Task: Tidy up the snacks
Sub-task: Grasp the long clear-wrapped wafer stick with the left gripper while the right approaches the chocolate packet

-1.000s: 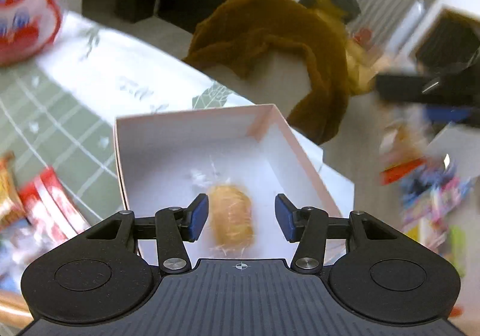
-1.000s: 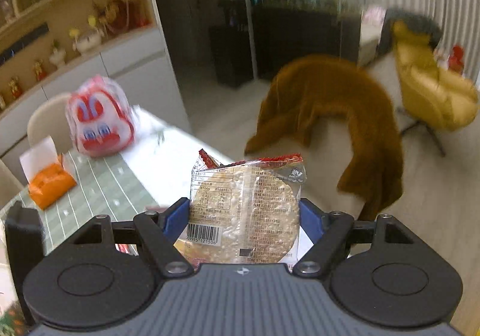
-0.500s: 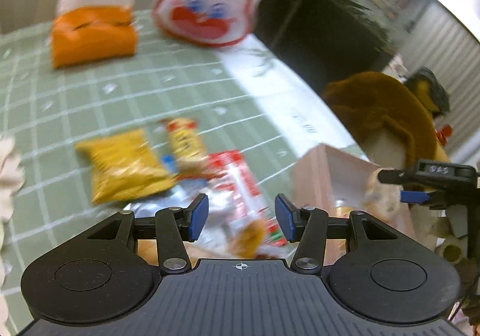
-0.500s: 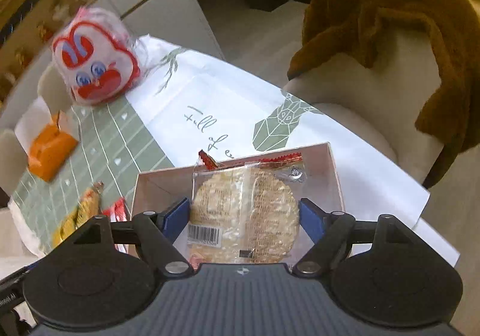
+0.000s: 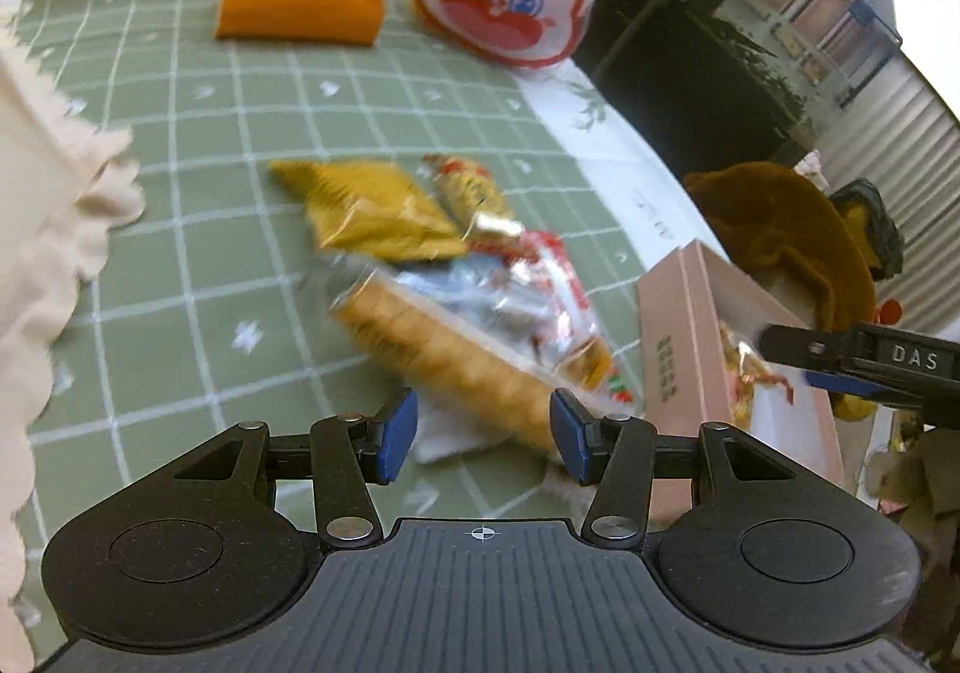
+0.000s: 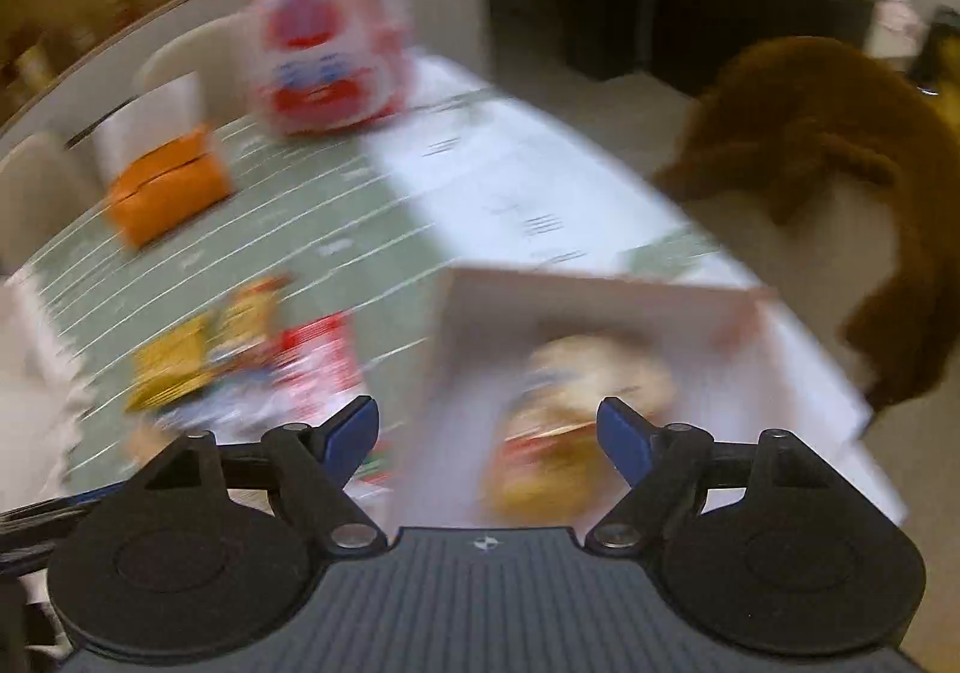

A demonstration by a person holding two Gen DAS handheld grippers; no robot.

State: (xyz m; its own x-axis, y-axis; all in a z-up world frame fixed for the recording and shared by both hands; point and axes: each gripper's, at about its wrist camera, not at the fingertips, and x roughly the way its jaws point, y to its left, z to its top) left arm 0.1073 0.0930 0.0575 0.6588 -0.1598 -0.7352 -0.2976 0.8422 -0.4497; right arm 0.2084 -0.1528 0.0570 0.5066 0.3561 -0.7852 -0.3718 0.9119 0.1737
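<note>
Looking along the left gripper, its blue fingers stand wide apart and empty, aimed at a biscuit sleeve in the snack pile beside the pink box, probably the next pick. Right view, blurred: the right gripper is spread, holding nothing, over the box where wrapped snacks lie.
</note>
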